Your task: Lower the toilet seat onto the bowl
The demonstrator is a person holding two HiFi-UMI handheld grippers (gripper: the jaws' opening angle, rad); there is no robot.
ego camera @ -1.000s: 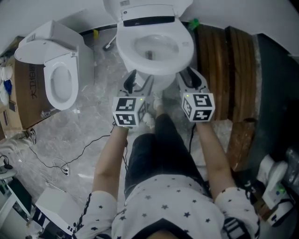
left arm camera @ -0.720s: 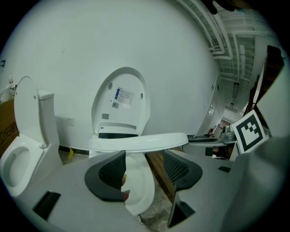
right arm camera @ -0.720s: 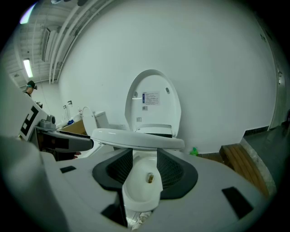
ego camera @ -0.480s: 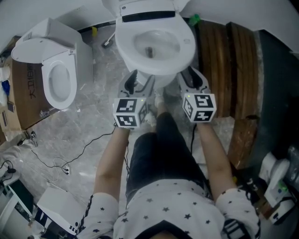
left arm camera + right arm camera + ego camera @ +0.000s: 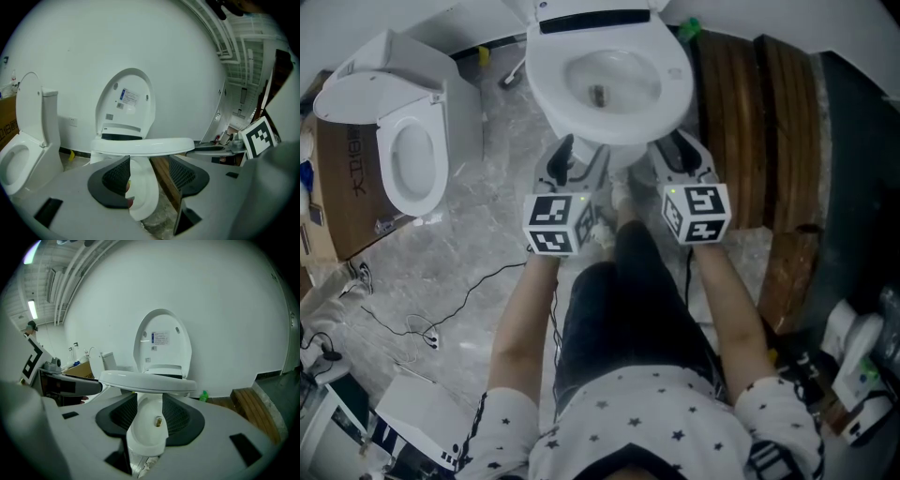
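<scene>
While the left gripper (image 5: 581,156) and right gripper (image 5: 677,150) hover before the bowl (image 5: 146,427), both have jaws apart, empty. Seat (image 5: 677,86) lies flat on it; lid (image 5: 125,101) stands upright.

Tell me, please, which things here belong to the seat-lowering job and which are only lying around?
Belong: toilet bowl; upright toilet seat; left gripper and right gripper, both open.
Lying about: second toilet; cardboard box; wooden planks; floor cable; green bottle.
</scene>
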